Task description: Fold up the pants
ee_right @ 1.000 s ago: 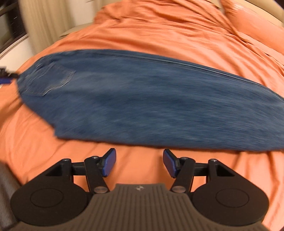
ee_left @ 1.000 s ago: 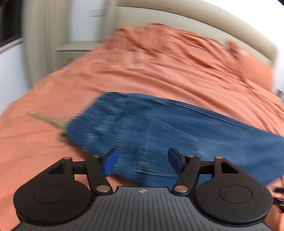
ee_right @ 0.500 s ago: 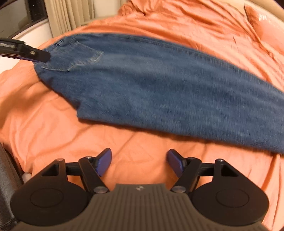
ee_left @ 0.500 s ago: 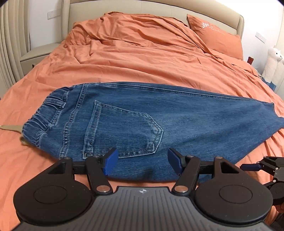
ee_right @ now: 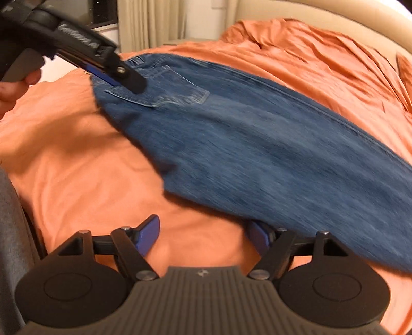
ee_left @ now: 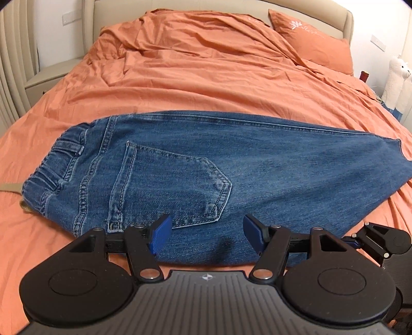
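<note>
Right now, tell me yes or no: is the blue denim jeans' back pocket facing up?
Yes, the stitched back pocket lies uppermost on the jeans.

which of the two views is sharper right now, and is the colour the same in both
Left wrist view: sharp, with crisp pocket stitching on the jeans, neutral light, and fisheye bending of the headboard. Right wrist view: the jeans are streaked with motion blur, and the sheet has a warmer, yellower cast, with a soft shadow at the denim's near edge.
</note>
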